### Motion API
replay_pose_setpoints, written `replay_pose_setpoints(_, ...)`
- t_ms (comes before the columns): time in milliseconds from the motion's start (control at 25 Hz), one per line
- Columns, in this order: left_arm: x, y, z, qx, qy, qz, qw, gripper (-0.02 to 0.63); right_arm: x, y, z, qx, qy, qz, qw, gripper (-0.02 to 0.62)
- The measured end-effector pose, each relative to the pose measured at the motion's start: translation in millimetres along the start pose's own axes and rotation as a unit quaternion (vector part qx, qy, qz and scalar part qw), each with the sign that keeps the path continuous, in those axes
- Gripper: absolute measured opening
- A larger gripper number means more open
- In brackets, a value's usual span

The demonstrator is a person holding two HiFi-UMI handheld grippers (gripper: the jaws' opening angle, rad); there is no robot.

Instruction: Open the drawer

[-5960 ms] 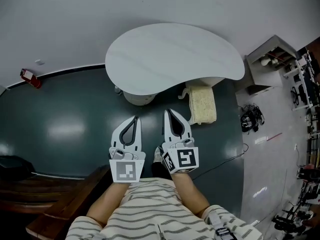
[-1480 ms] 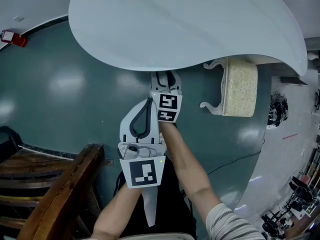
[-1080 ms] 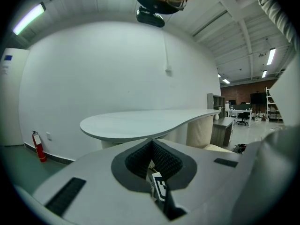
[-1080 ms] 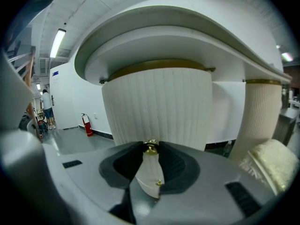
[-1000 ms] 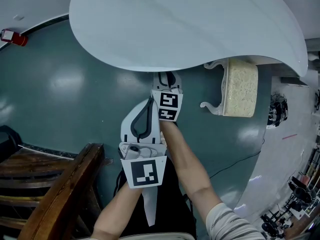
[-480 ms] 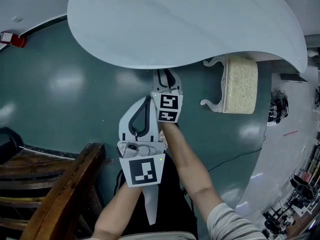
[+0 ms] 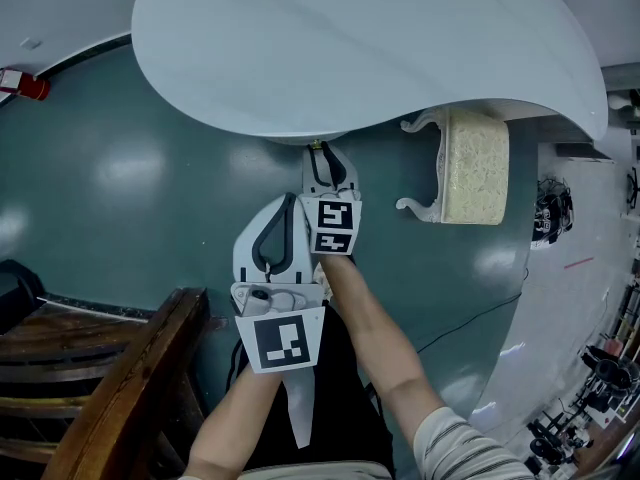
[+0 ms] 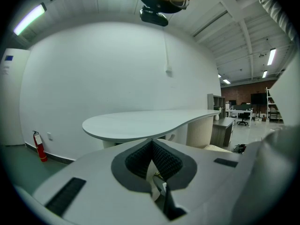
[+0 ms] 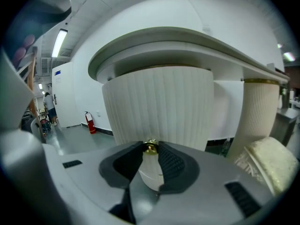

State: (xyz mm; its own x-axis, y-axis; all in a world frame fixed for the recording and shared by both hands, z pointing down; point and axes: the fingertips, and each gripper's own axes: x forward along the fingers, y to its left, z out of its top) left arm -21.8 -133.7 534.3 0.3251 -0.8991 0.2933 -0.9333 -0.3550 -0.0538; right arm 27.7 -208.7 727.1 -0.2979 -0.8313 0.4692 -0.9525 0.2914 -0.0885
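A white curved table top [image 7: 370, 48] stands over a ribbed white drum with the drawer front [image 9: 159, 104]. A small brass knob [image 9: 150, 146] sticks out of that front. My right gripper [image 9: 150, 149] is shut on the knob, its pads pressing on both sides. In the head view the right gripper [image 7: 320, 150] reaches just under the table's near edge, and the brass knob [image 7: 318, 146] shows at its tips. My left gripper [image 7: 290, 200] hangs back beside the right wrist, shut with nothing in it. Its jaws [image 8: 152, 142] point towards the table top [image 8: 145, 123].
A stool with a cream cushion [image 7: 475, 173] and curled white legs stands at the right of the drum, the same cushion [image 9: 269, 158] showing near a ribbed column [image 9: 260, 109]. A brown wooden seat [image 7: 110, 388] is at the lower left. A red fire extinguisher [image 7: 22, 83] sits by the wall.
My right gripper has drawn back a little from under the table edge towards the person, still shut on the knob. The left gripper has kept still.
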Motion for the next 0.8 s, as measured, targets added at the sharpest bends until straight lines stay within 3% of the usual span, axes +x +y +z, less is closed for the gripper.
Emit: replay_pose_setpoints(800, -27, -9, -3, 0.01, -0.001, 0.006, 0.9999, 0.001, -49, 10, -28, 0.012, 0.014, 0.003, 1.0, 0.109)
